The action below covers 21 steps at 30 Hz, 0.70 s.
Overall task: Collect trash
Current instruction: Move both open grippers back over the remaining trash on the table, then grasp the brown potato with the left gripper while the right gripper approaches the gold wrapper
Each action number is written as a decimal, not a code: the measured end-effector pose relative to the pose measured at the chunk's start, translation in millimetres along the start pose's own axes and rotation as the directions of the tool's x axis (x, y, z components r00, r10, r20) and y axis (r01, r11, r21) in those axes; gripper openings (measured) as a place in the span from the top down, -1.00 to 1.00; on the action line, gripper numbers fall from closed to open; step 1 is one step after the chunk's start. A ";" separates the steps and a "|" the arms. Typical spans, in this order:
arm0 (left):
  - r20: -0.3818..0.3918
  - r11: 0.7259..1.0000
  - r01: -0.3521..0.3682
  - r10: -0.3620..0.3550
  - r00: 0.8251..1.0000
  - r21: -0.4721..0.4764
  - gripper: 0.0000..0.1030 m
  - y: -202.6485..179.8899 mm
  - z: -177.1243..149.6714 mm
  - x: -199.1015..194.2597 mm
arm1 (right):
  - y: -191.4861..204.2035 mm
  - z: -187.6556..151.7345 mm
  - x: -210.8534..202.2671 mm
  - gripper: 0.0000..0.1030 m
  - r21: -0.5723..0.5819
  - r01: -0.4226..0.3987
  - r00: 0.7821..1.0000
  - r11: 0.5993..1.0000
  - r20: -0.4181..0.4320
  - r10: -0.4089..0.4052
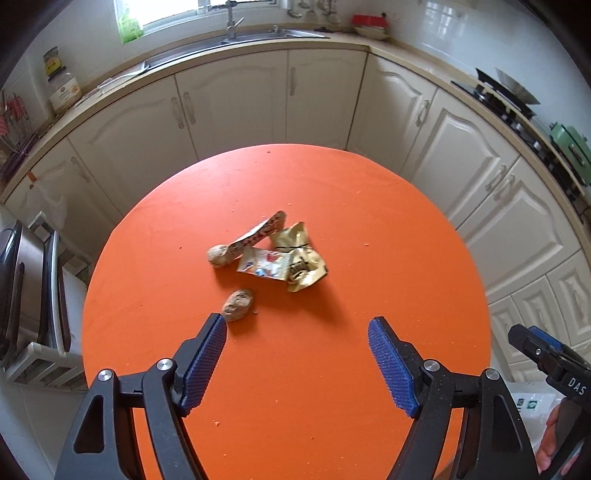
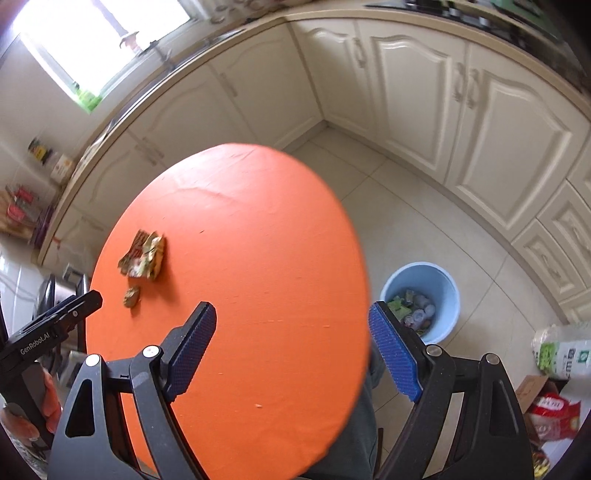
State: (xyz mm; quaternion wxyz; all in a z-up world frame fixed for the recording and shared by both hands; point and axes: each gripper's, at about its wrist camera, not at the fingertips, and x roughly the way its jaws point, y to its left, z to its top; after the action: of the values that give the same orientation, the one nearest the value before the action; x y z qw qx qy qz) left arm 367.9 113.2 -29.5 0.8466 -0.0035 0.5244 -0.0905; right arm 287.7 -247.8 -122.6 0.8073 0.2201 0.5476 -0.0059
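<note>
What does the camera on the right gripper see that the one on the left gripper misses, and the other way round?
Only the right wrist view shows the blue bin on the floor beside the table, already holding rubbish.

Only the left wrist view shows the sink tap and the stove, and it separates the litter into wrappers and two crumpled balls.

Both show the orange table, the litter pile, the cream cabinets, and both grippers, left and right, open and empty.

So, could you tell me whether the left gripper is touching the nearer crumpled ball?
Apart: the left wrist view shows the open left gripper short of the crumpled ball.
</note>
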 end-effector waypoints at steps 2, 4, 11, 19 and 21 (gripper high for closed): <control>-0.010 1.000 -0.007 0.007 1.000 -0.025 -0.45 15.3 -0.1 1.6 | 20.1 0.7 10.0 -0.67 -0.042 -0.011 1.000 0.999 -0.024 0.010; -0.019 0.998 -0.011 0.010 1.000 -0.054 -0.45 30.3 1.9 4.8 | 39.8 1.2 21.4 -0.67 -0.080 -0.019 0.999 0.997 -0.051 0.015; -0.061 0.993 0.011 -0.019 0.998 -0.120 -0.45 70.0 9.2 32.6 | 92.1 2.4 58.3 -0.67 -0.161 -0.032 0.992 0.986 -0.128 0.011; -0.148 0.992 0.069 -0.084 0.985 -0.105 -0.40 75.5 21.6 89.0 | 111.4 8.3 90.5 -0.67 -0.173 -0.020 0.983 0.985 -0.182 -0.012; -0.162 0.992 0.068 -0.086 0.983 -0.110 -0.24 79.0 25.8 101.4 | 110.4 9.2 96.6 -0.67 -0.174 -0.012 0.980 0.985 -0.196 -0.023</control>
State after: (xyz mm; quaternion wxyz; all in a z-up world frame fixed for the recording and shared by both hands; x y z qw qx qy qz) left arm 446.7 172.7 -115.8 0.7946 -0.0604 0.5965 -0.0958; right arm 362.2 -129.1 -166.9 0.7650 0.1464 0.6241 0.0616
